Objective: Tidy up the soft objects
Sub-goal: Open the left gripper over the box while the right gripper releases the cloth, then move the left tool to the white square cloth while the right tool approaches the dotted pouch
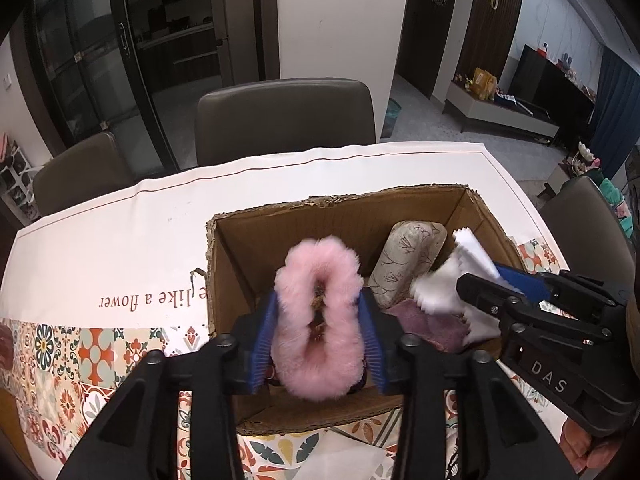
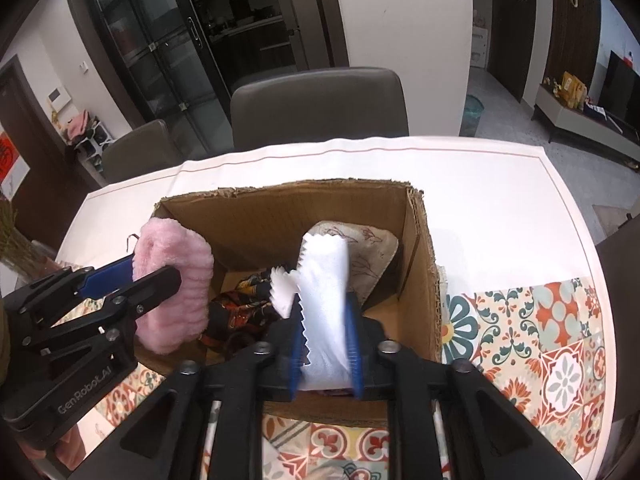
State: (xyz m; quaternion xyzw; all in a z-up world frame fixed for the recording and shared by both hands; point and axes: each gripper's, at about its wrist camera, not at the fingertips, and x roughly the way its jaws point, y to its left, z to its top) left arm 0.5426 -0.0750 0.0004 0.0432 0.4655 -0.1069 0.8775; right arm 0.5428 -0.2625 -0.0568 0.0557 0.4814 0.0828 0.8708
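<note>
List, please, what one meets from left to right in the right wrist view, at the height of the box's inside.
left gripper → pink fluffy item → dark patterned cloth → white cloth → cardboard box's right wall → patterned tablecloth

Motion blur is softening the white cloth (image 2: 326, 312) between the right tongs (image 2: 326, 344). The pink fluffy ring (image 1: 318, 316) is hiding the cardboard box (image 1: 240, 264) floor behind it. The patterned cushion (image 1: 404, 264) is lying partly covered.

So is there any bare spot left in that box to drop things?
Inside the cardboard box, bare floor shows along the left wall. The right is crowded: printed pillow, purple cloth, patterned scarf.
</note>
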